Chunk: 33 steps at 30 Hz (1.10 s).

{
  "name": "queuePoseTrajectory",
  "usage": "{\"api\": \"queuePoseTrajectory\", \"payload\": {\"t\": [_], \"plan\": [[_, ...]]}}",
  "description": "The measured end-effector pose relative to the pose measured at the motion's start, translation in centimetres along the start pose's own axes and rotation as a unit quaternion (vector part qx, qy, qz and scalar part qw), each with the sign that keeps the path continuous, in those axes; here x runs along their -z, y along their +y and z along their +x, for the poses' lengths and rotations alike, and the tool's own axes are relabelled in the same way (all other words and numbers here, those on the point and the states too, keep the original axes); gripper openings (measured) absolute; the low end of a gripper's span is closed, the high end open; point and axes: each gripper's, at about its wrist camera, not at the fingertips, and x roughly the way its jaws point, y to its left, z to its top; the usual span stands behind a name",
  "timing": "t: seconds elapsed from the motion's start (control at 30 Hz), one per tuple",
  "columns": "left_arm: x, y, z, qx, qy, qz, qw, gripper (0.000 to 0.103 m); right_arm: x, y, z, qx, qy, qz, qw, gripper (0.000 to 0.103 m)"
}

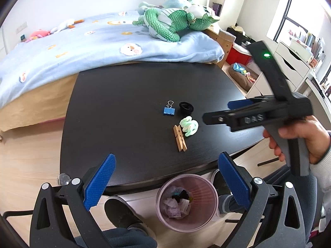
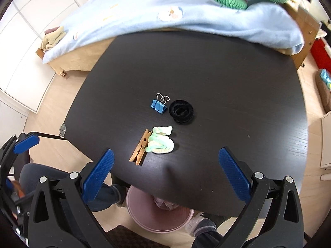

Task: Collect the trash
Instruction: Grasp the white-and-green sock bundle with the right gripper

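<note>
On the black table (image 1: 115,107) (image 2: 227,86) lie a blue binder clip (image 1: 169,110) (image 2: 158,105), a black coiled ring (image 1: 186,107) (image 2: 182,111), a pale green fuzzy wad (image 1: 189,126) (image 2: 161,141) and a wooden clothespin (image 1: 180,138) (image 2: 140,148). A pink bin (image 1: 187,202) (image 2: 159,217) with paper scraps stands on the floor at the table's near edge. My left gripper (image 1: 167,181) is open and empty above the bin. My right gripper (image 2: 165,171) is open and empty above the table's near edge; it also shows in the left wrist view (image 1: 231,111), to the right of the items.
A bed with a blue blanket (image 1: 82,47) (image 2: 165,12) and a green plush toy (image 1: 171,20) lies behind the table. White drawers (image 1: 289,62) and a red box (image 1: 238,54) stand at the right. The person's legs and feet (image 1: 124,210) are by the bin.
</note>
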Motion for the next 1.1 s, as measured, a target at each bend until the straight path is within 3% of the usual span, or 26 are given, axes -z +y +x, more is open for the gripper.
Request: {"api": "queuePoseTrajectory", "payload": {"t": [0.33, 0.6, 0.87, 1.1], "plan": [[-0.2, 0.6, 0.7, 0.002, 0.008, -0.006, 0.9999, 0.095, -1.3, -0.5, 4.2, -0.017, 0.045, 0.007, 0.999, 0.098], [-0.4, 1.0, 1.3, 0.004, 0.013, -0.014, 0.9998, 0.095, -1.3, 0.0, 5.8, -0.023, 0.061, -0.013, 0.998, 0.073], [-0.4, 1.1, 1.8, 0.007, 0.016, -0.018, 0.9997, 0.095, -1.2, 0.1, 6.6, -0.03, 0.067, -0.019, 0.997, 0.066], [-0.4, 1.2, 1.8, 0.007, 0.017, -0.018, 0.9997, 0.095, -1.2, -0.1, 7.0, -0.034, 0.071, -0.018, 0.997, 0.053]]}}
